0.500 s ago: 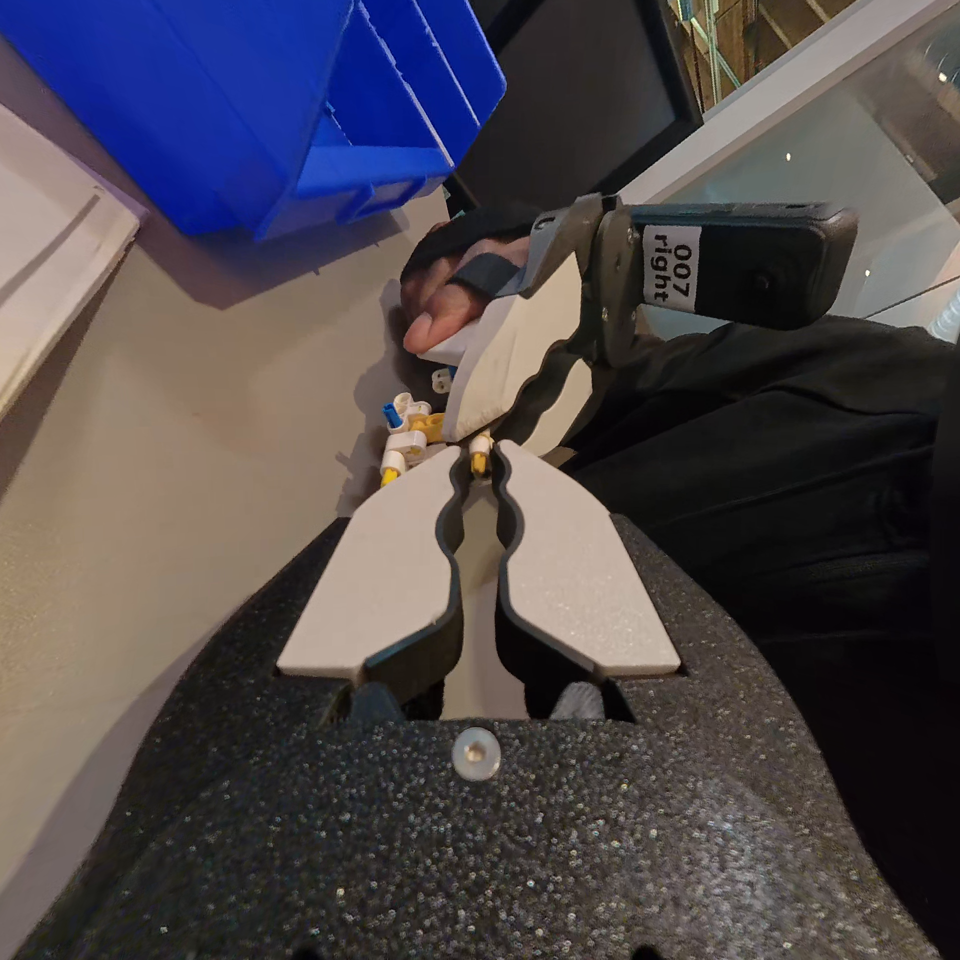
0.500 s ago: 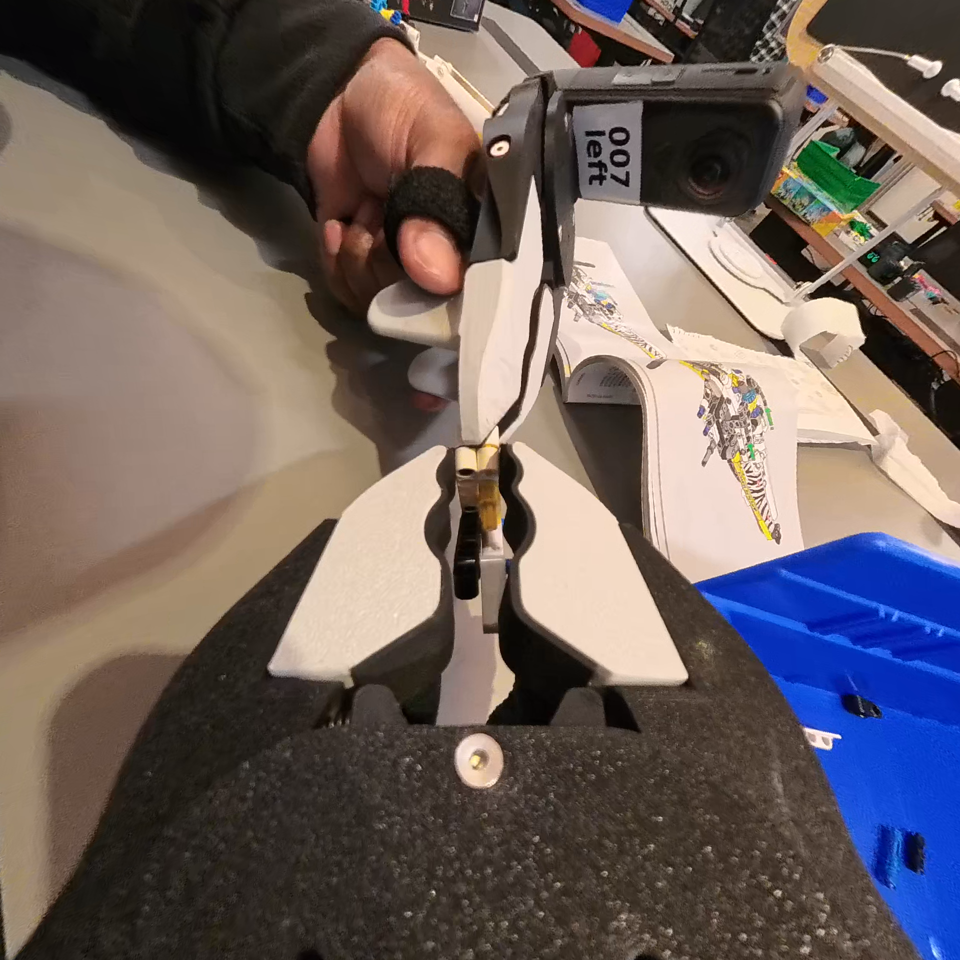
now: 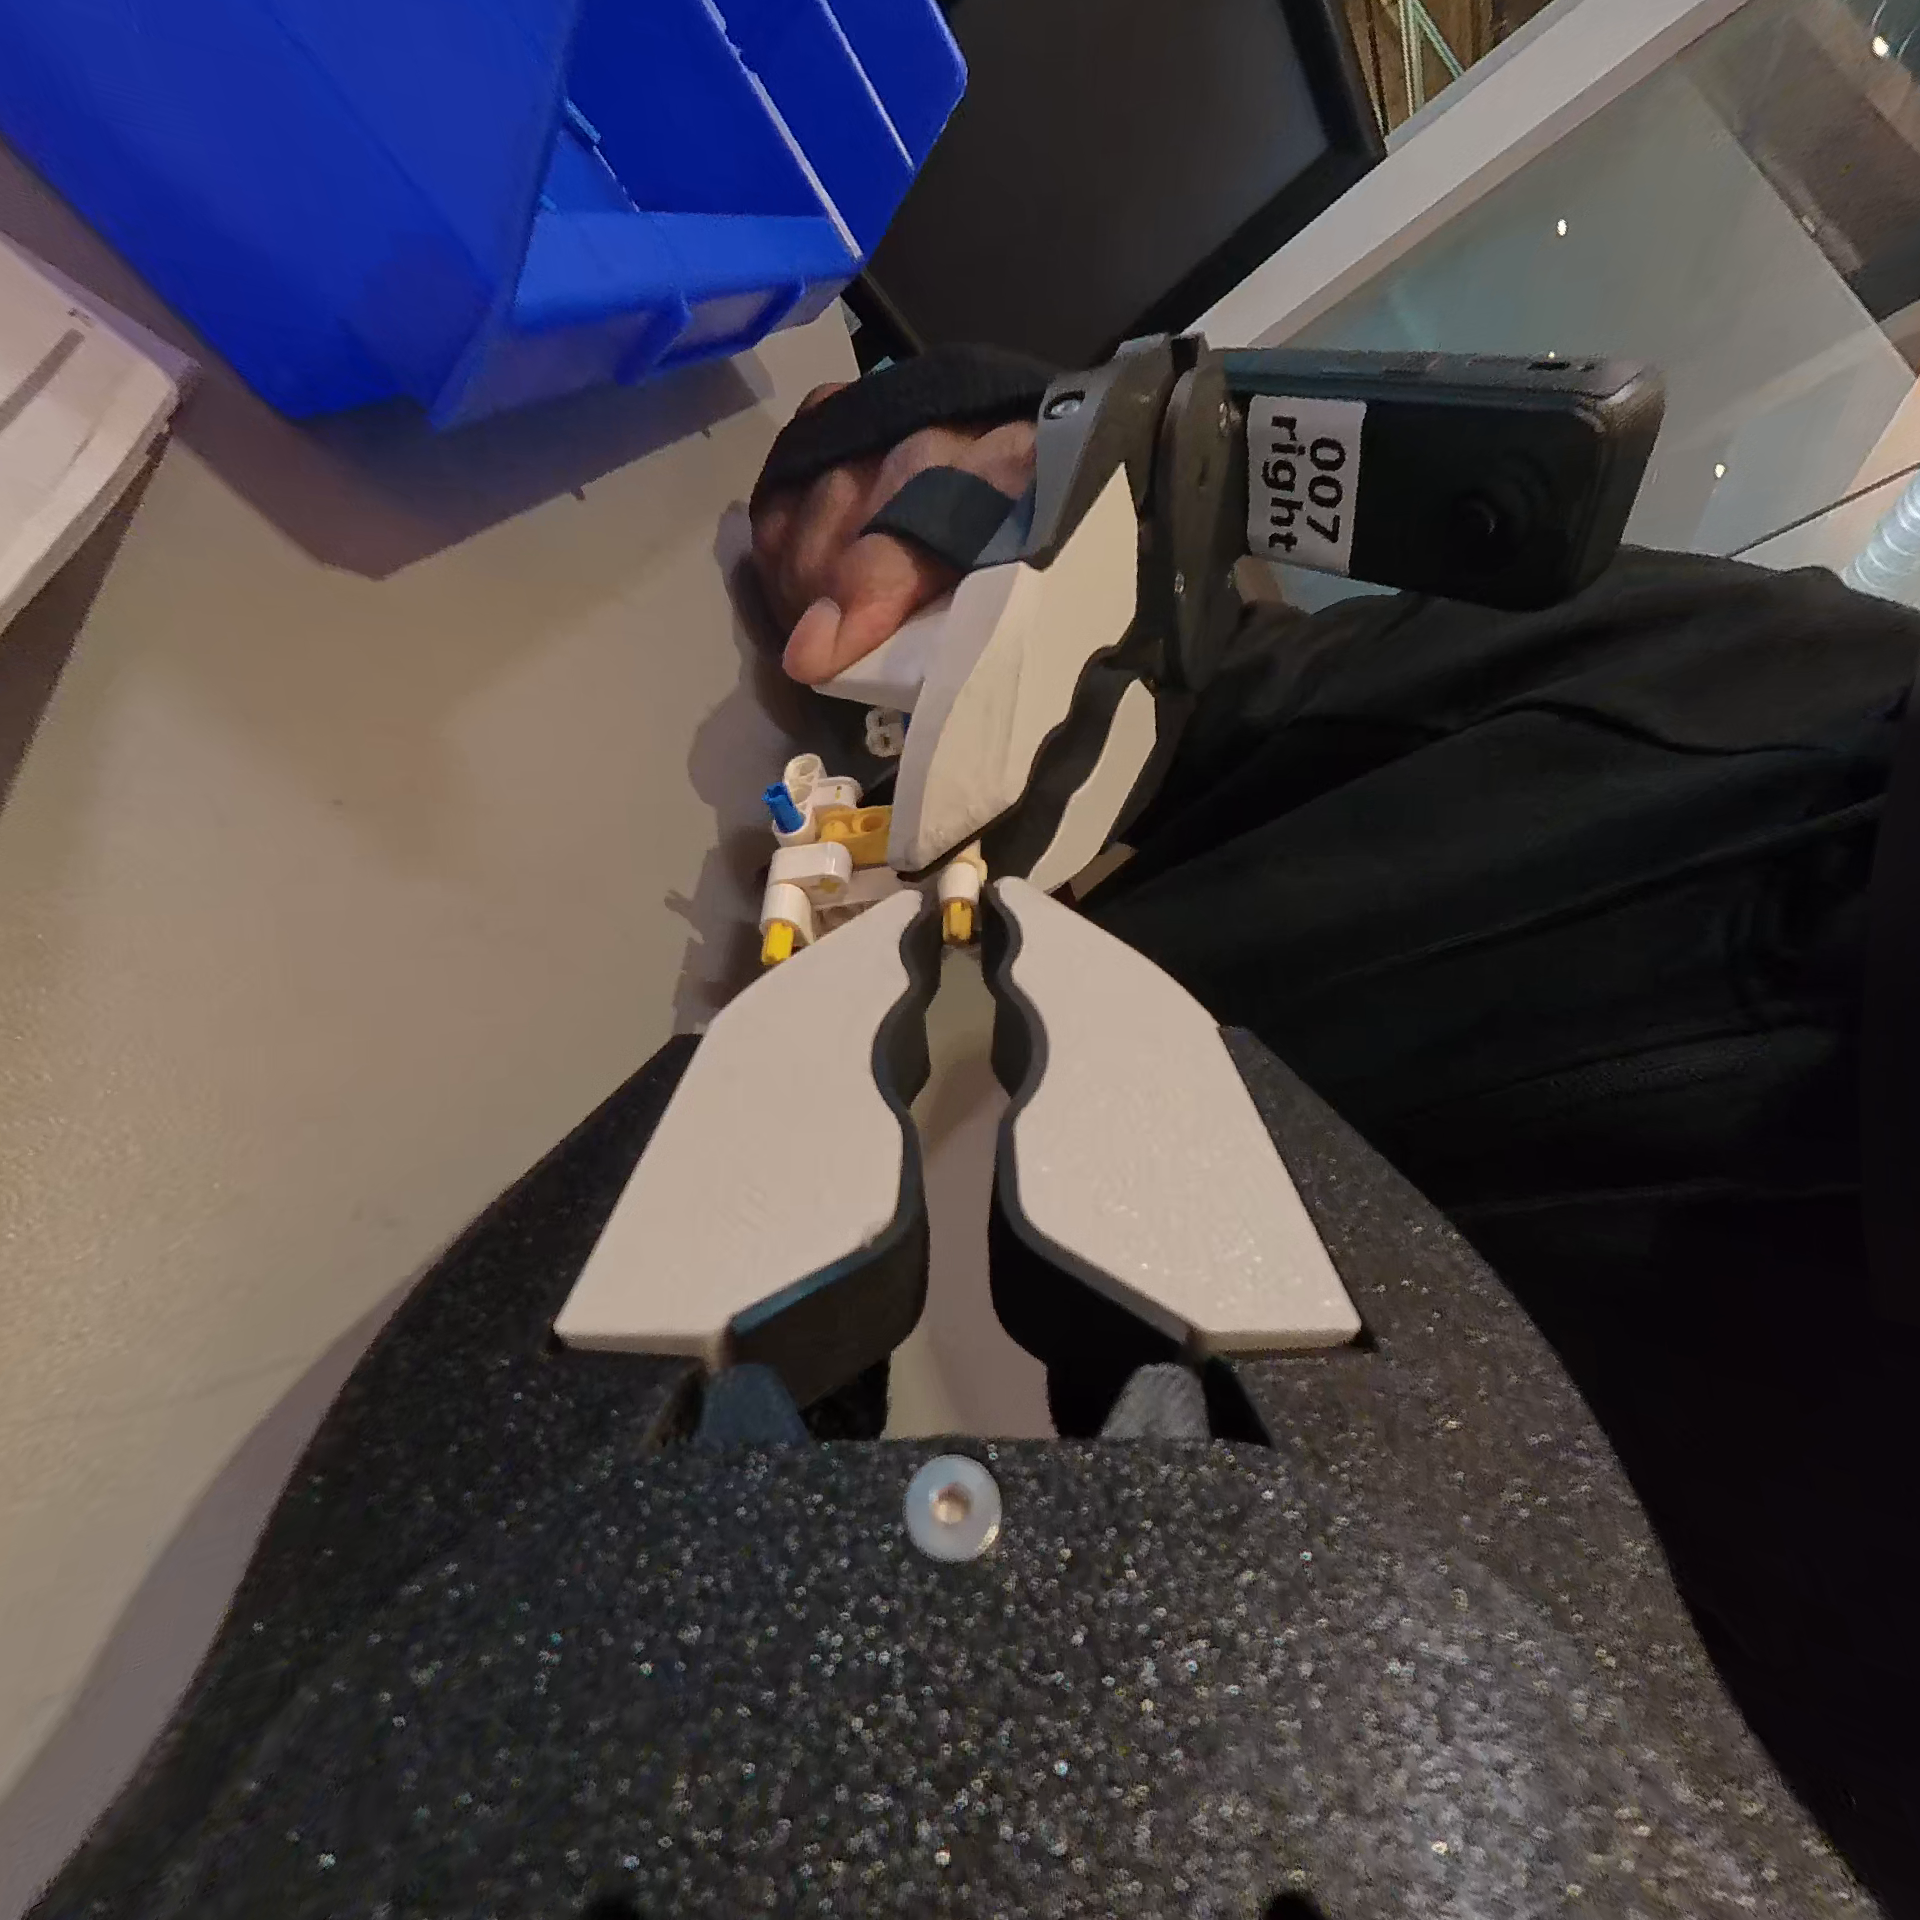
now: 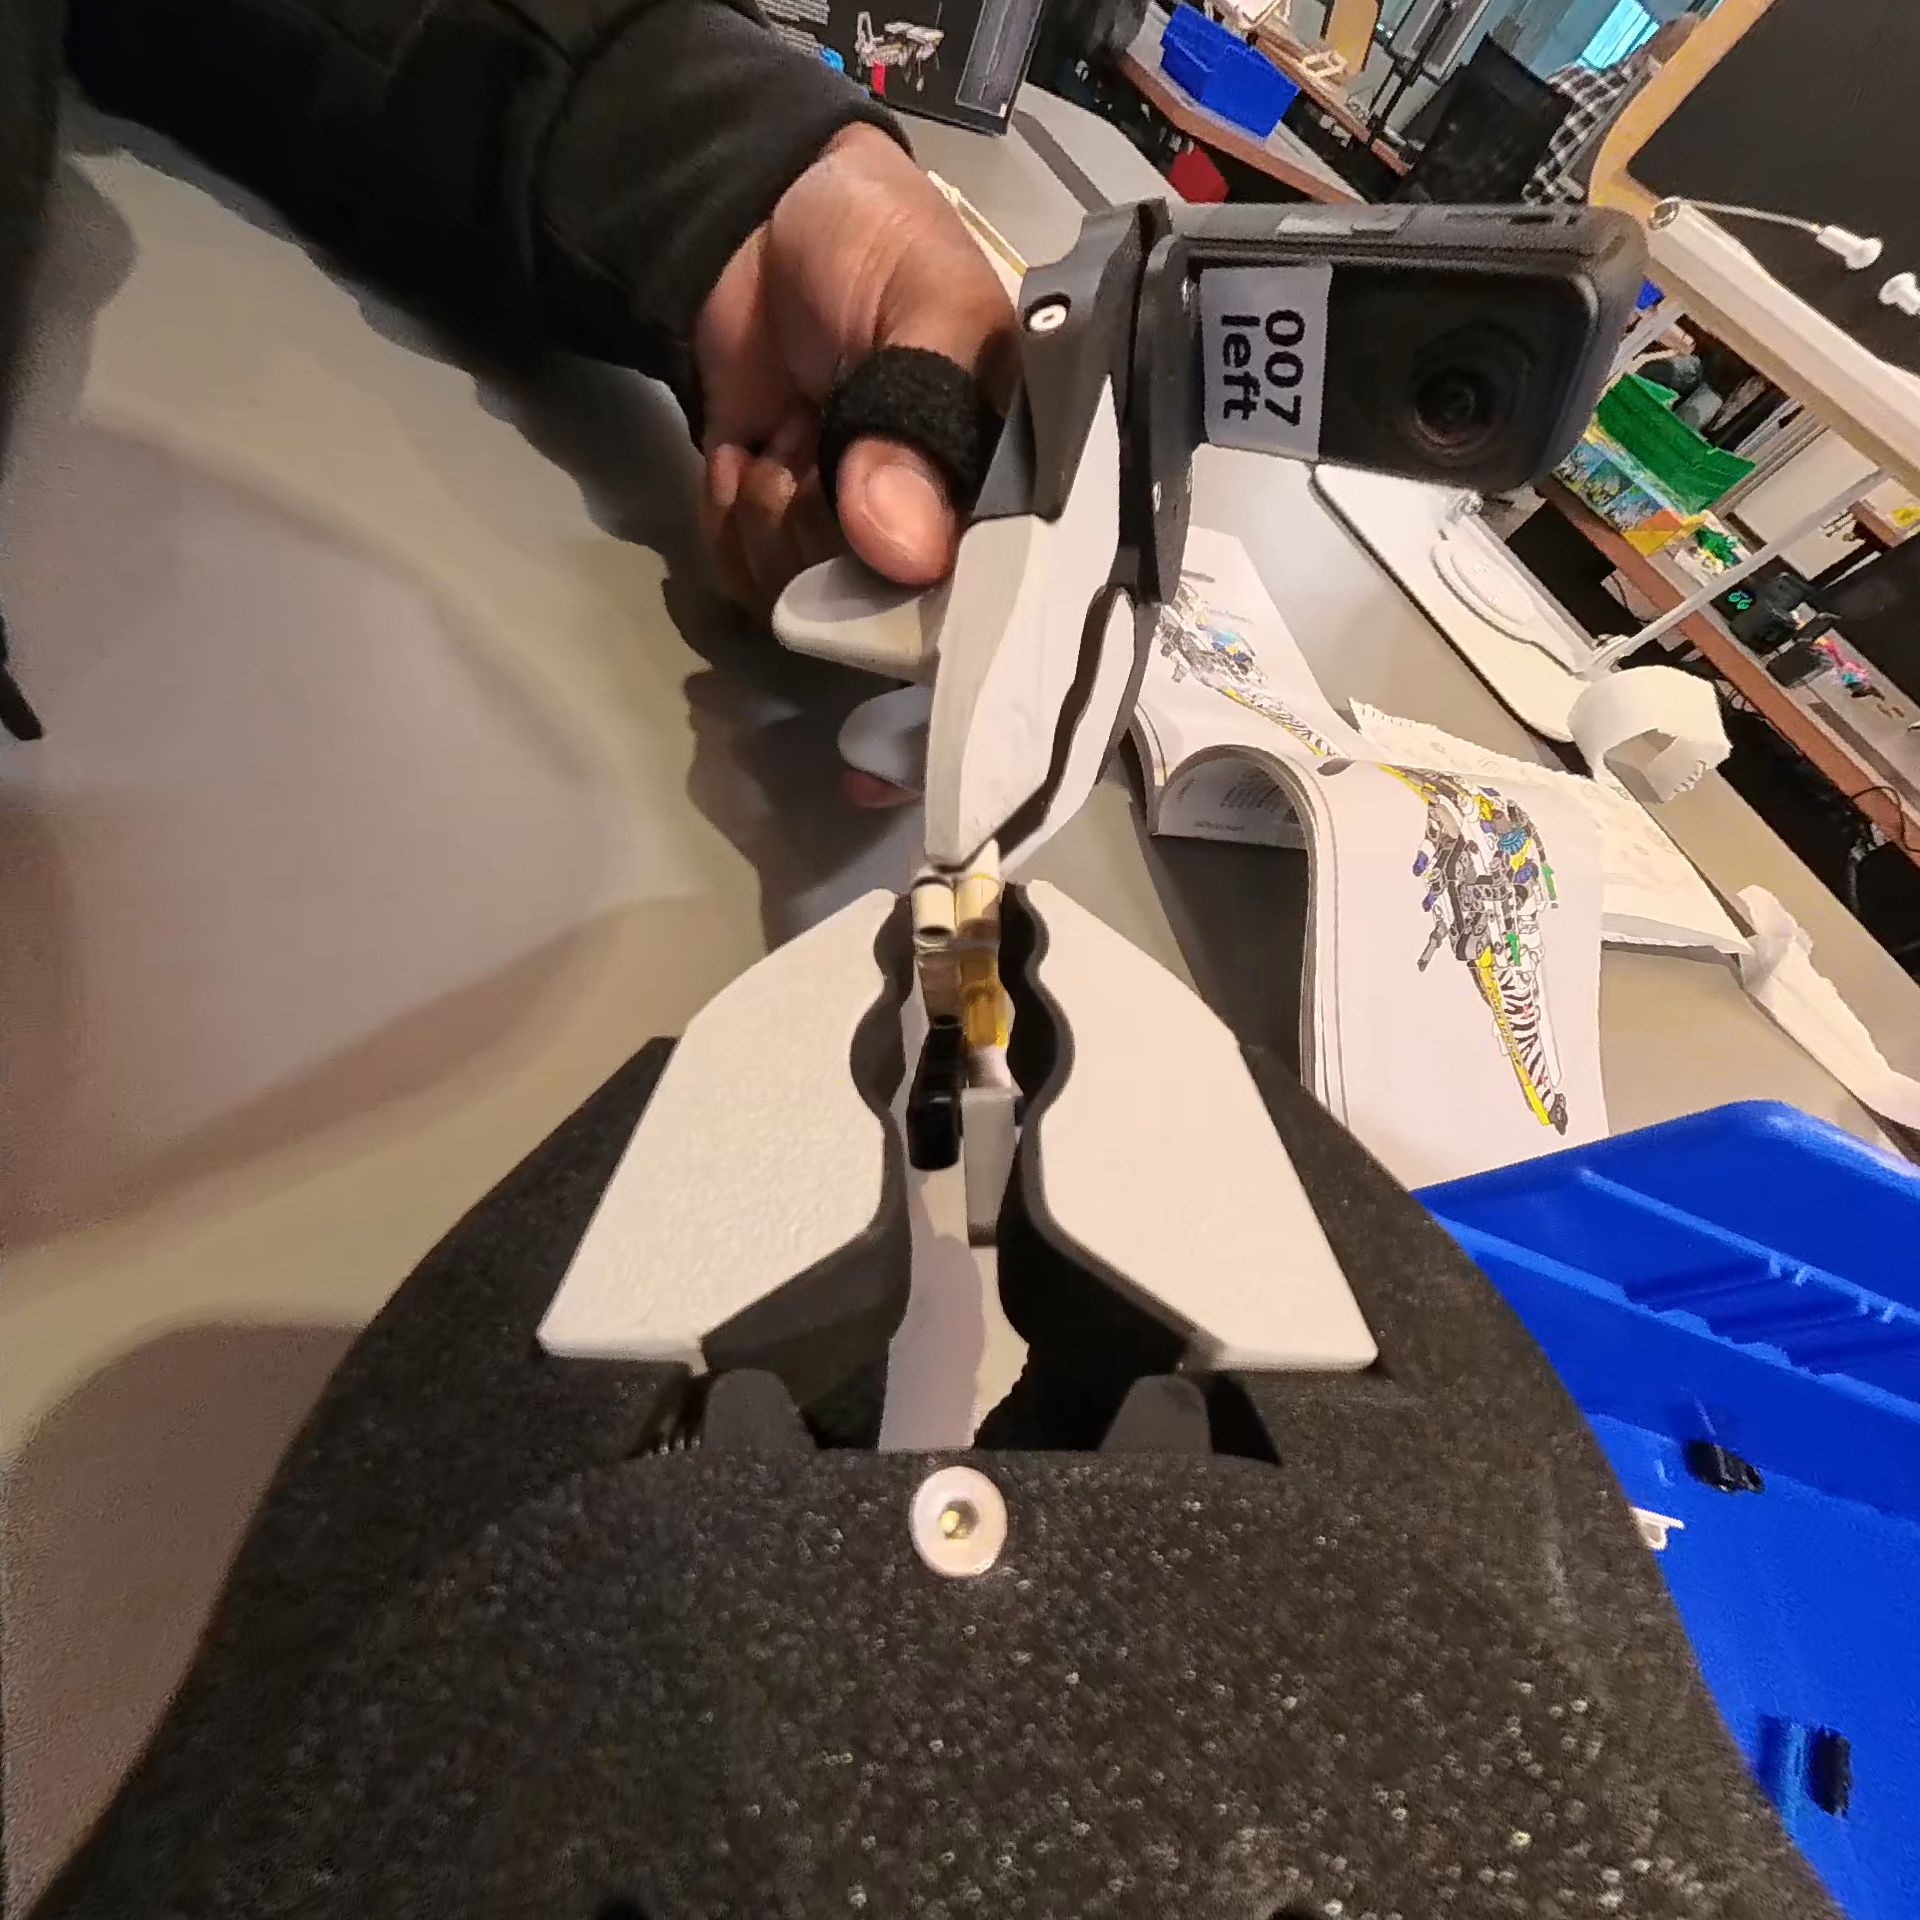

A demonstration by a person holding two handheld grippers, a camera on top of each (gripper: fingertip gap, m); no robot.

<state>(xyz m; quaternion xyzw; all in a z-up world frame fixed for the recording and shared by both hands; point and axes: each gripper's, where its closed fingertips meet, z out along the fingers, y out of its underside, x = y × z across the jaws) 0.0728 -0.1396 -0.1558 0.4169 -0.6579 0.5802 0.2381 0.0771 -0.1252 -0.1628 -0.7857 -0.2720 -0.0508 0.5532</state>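
Blue bin (image 3: 416, 187) at 11 o'clock on the beige table (image 3: 260, 935). Open picture booklet (image 4: 1455, 883) at 2 o'clock, print unreadable. White labels on both cameras. Right gripper (image 4: 961, 914) clamps the white-yellow brick assembly (image 4: 951, 935); left gripper (image 3: 956, 914) is closed on its yellow-tipped pin (image 3: 958, 904).

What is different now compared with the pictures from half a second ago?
Nothing visibly changed. The right gripper still clamps the small brick assembly, and the left gripper still closes around its yellow-tipped white pin. The blue bin and open booklet stay put.
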